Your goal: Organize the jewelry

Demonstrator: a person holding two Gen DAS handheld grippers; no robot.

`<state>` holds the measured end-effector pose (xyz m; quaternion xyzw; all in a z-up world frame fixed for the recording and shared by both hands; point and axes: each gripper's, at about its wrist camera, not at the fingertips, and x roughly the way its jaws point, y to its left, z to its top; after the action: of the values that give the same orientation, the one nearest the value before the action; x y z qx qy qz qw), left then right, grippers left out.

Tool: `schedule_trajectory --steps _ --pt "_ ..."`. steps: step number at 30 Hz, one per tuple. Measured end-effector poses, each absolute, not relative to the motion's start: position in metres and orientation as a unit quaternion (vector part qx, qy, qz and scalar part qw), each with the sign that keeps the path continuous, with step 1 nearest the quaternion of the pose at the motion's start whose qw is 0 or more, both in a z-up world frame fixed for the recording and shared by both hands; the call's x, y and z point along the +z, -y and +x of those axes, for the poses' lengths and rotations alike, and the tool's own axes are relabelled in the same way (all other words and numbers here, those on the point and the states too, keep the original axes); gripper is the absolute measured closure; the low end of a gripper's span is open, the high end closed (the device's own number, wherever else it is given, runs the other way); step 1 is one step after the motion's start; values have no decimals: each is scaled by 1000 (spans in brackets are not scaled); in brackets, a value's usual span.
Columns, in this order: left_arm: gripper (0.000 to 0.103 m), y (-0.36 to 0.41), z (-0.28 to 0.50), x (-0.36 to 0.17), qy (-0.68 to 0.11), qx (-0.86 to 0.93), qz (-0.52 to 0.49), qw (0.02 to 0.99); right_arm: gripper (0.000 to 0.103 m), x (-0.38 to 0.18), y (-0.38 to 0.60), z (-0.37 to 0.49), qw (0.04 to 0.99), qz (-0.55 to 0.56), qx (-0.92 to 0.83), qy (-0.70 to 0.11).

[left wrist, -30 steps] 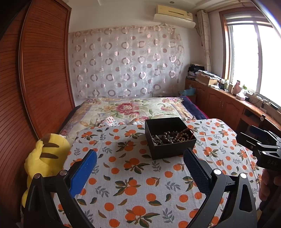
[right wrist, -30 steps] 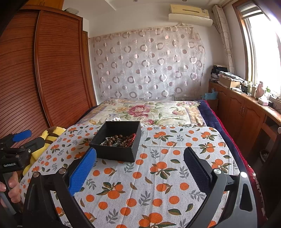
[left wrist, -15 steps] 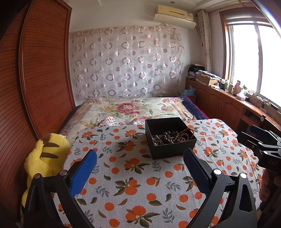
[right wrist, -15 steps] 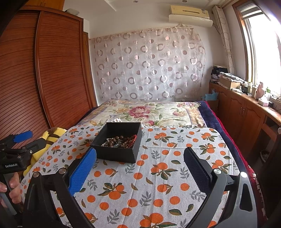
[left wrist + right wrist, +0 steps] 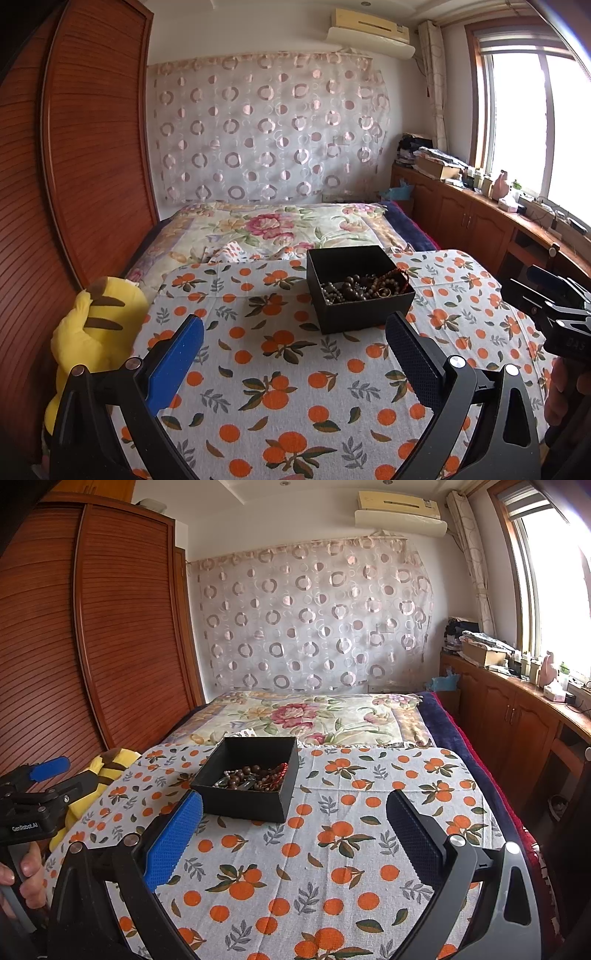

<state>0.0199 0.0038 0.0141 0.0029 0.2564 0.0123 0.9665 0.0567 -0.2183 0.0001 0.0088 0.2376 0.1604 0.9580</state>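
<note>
All the bead strands [image 5: 364, 288] lie heaped in the open black box [image 5: 360, 317] on the orange-print cloth [image 5: 280, 373], none outside it, both the left claw [image 5: 293, 354] and right claw [image 5: 293, 830] released and empty, which fits jewelry already gathered or awaiting sorting.

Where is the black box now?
The black box sits on the orange-print cloth, ahead of both open grippers; in the left wrist view it is right of centre, the yellow plush toy far left.
</note>
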Motion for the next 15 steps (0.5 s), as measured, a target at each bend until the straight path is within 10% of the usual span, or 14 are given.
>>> schedule_trajectory --steps 15 --pt "8 -5 20 14 -256 12 3 967 3 -1 220 56 958 9 161 -237"
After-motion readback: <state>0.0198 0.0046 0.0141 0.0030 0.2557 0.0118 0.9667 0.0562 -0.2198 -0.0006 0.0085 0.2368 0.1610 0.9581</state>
